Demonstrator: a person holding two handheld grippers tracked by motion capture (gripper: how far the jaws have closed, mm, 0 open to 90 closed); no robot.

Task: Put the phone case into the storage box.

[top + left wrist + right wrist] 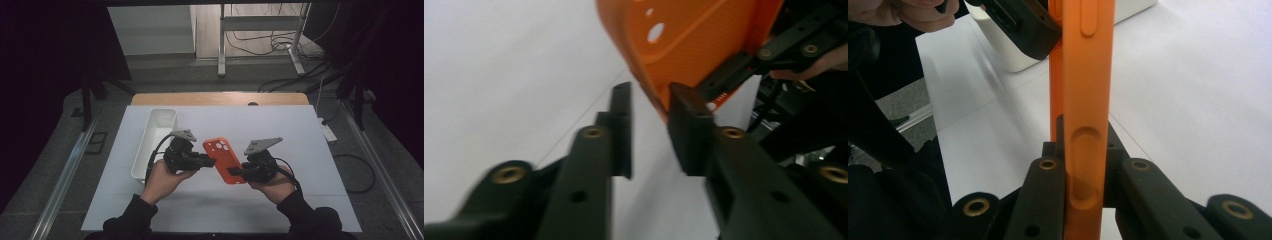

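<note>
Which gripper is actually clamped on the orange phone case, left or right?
The right gripper: its jaws pinch the orange phone case by the edge. The left gripper has a gap between its jaws, only one touching the case's rim.

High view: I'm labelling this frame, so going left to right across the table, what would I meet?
White bin → left gripper → orange phone case → right gripper, all over the white table.
</note>
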